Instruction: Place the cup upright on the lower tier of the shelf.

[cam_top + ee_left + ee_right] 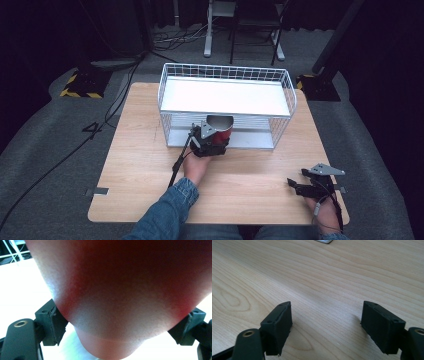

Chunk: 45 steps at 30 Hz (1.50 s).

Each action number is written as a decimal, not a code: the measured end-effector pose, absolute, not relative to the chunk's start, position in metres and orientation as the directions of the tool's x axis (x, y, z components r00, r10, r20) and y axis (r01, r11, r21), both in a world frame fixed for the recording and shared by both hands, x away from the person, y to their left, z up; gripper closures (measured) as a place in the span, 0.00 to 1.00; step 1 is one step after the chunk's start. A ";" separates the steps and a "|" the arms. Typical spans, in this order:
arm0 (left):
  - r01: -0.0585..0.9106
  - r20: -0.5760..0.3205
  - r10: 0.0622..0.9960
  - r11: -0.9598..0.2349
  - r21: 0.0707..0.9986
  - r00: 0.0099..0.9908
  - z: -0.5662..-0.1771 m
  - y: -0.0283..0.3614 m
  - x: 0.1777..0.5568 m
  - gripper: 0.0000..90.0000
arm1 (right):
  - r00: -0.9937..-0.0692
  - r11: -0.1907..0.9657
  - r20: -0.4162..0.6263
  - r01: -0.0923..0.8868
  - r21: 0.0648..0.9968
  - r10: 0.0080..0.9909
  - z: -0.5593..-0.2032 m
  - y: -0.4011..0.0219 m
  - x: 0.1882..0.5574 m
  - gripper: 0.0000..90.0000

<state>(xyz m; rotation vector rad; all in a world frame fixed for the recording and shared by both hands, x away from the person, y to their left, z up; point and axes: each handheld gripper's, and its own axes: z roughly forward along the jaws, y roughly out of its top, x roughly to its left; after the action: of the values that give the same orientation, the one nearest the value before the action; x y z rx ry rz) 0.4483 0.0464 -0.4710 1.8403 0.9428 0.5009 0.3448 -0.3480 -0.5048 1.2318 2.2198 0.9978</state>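
We see a red cup (221, 131) with a pale inside, smooth-walled, clamped in our left gripper (212, 142) at the front of the white wire basket (289, 90). Our right gripper (306, 186) rests on the wooden table (140, 150), jaws spread wide with nothing between them.

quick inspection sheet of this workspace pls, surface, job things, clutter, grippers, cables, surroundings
surface: light wooden table, wood grain plain in the right gripper view.
job's things: red cup at the lower tier's front opening of a white wire rack; the rack stands at the table's far side, its white upper shelf bare.
clutter: nothing seen.
grippers: left gripper shut on the red cup, fingers pressed on its sides; right gripper open, low over bare wood at the near right corner.
cables: one trails from the left gripper along the sleeve; black cables cross the floor at left.
surroundings: grey carpet, dark curtains, a stand base with yellow-black tape, desk legs beyond.
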 end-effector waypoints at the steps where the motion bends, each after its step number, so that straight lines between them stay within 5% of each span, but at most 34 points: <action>1: 0.391 -0.075 0.791 -0.216 0.895 0.607 -0.472 0.046 0.450 0.18 | -0.525 0.353 -0.011 0.557 0.752 0.851 -0.505 -0.348 0.345 0.28; 45: 0.429 -0.057 0.867 -0.187 0.884 0.494 -0.484 0.016 0.499 0.18 | -0.525 0.353 -0.010 0.558 0.751 0.851 -0.505 -0.348 0.345 0.28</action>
<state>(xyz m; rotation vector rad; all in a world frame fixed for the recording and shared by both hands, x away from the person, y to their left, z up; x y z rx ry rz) 0.4992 0.0164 -0.4838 1.8035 1.0898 0.5874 0.3448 -0.3481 -0.5048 1.2328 2.2206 0.9984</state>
